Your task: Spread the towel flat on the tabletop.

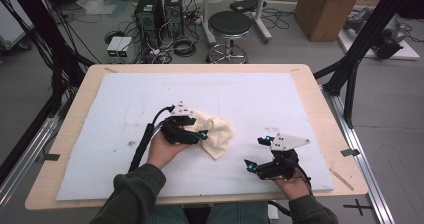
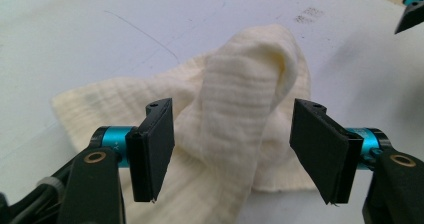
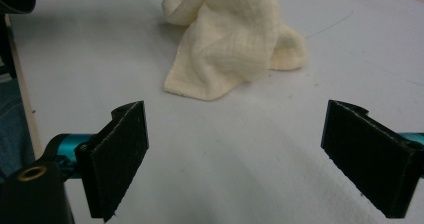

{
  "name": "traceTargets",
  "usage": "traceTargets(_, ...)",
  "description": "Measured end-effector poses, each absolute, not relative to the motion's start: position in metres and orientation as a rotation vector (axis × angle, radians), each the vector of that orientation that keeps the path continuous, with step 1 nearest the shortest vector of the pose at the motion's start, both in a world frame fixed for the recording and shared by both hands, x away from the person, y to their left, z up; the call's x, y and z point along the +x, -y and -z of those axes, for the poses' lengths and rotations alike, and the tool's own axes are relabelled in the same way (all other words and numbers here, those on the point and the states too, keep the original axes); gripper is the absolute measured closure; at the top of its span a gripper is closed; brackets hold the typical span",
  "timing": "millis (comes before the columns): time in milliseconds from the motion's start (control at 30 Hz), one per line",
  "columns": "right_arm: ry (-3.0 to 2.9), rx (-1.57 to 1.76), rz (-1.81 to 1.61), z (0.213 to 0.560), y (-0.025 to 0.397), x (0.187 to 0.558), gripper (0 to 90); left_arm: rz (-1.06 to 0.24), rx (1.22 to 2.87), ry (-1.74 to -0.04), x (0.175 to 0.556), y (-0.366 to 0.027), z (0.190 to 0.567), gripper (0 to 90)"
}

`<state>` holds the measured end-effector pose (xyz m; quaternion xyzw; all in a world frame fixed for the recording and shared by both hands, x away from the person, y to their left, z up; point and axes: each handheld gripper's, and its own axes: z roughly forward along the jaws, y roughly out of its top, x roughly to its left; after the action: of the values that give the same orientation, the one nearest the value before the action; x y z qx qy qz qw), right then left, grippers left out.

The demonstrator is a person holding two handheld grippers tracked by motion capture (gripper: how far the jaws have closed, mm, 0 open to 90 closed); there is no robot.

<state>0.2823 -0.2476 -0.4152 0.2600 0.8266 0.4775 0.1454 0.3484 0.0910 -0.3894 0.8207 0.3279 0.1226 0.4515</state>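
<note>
Both jaw pairs gaping wide: left gripper (image 2: 232,151) straddling cloth (image 2: 235,119) ridge, right gripper (image 3: 235,159) idling apart. Risking pinching one layer, ridge slipping sideways.

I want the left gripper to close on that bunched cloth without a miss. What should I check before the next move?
1. Left gripper open: ok, jaws stand wide apart.
2. Raised fold of the cream cloth between its jaws: ok, it rises in the gap, touching neither pad.
3. Right gripper clear of the cloth: ok, open over bare white mat, with the cloth ahead of it.
4. Cloth fully on the mat: ok, it lies near the middle in the high view.
5. Only one layer will be caught: cannot tell, the folds hide this.
</note>
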Motion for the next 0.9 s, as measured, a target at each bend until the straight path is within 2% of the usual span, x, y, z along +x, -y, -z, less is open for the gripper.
traceTargets(67, -2.388, 0.735, -1.377, 0.414, 0.243, 0.283, 12.8, -0.304, 2.035, -0.807, 0.342, -0.098, 0.390, 34.4)
traceTargets(200, -2.446, 0.693, -1.367, 0.415, 0.229, 0.286, 22.8, -0.318, 2.062, -0.791, 0.330, -0.108, 0.396, 33.4)
traceTargets(267, -2.457, 0.684, -1.357, 0.415, 0.225, 0.287, 24.8, -0.329, 2.087, -0.788, 0.327, -0.111, 0.402, 33.4)
traceTargets(300, -2.484, 0.669, -1.352, 0.416, 0.218, 0.291, 30.8, -0.334, 2.096, -0.790, 0.326, -0.112, 0.405, 33.8)
traceTargets(333, -2.484, 0.669, -1.352, 0.416, 0.218, 0.291, 30.8, -0.331, 2.099, -0.799, 0.326, -0.113, 0.408, 33.8)
traceTargets(433, -2.550, 0.632, -1.334, 0.418, 0.198, 0.300, 40.7, -0.334, 2.135, -0.803, 0.328, -0.114, 0.416, 38.0)
traceTargets(500, -2.565, 0.621, -1.327, 0.420, 0.192, 0.303, 42.1, -0.338, 2.144, -0.807, 0.332, -0.113, 0.420, 39.6)
traceTargets(567, -2.621, 0.591, -1.298, 0.426, 0.175, 0.313, 47.3, -0.330, 2.145, -0.823, 0.338, -0.113, 0.423, 45.4)
traceTargets(700, -2.653, 0.581, -1.253, 0.431, 0.165, 0.322, 51.5, -0.309, 2.163, -0.847, 0.350, -0.114, 0.431, 52.1)
traceTargets(733, -2.672, 0.584, -1.216, 0.435, 0.159, 0.326, 55.6, -0.308, 2.162, -0.853, 0.352, -0.113, 0.433, 58.3)
traceTargets(800, -2.683, 0.579, -1.184, 0.438, 0.156, 0.329, 59.6, -0.317, 2.169, -0.847, 0.354, -0.112, 0.435, 64.8)
traceTargets(833, -2.683, 0.579, -1.184, 0.438, 0.156, 0.329, 59.6, -0.325, 2.168, -0.846, 0.356, -0.112, 0.436, 64.8)
traceTargets(867, -2.705, 0.572, -1.168, 0.441, 0.153, 0.333, 63.9, -0.322, 2.164, -0.852, 0.357, -0.112, 0.436, 72.4)
traceTargets(900, -2.712, 0.588, -1.187, 0.442, 0.153, 0.334, 67.1, -0.319, 2.162, -0.843, 0.358, -0.112, 0.436, 75.2)
